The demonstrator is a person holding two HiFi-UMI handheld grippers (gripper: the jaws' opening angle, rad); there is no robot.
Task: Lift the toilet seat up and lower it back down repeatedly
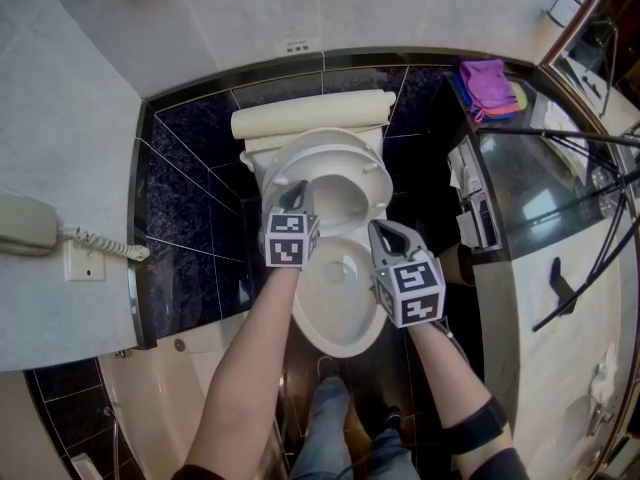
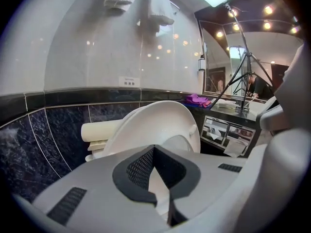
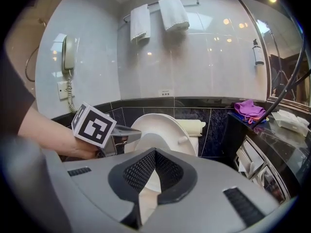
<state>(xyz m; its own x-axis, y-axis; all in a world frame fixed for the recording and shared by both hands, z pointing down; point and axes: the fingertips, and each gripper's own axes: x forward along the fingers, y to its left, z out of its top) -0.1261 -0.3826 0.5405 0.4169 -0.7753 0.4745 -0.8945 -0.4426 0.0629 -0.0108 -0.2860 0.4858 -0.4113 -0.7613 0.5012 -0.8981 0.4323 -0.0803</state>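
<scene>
Toilet seat [image 1: 330, 146] is seen tilted up off the bowl [image 1: 340, 313], leaning back toward the cistern [image 1: 310, 118]. It lies ahead of both tongs, beyond their tips. The left tongs [image 1: 292, 194] are held shut on nothing beside the seat's left rim; contact cannot be told. The right tongs [image 1: 385, 231] are likewise closed and empty, apart from the seat, over the bowl's right edge.

White oval toilet seat [image 1: 330, 146] stands raised, tilted backward (underside facing forward).
</scene>
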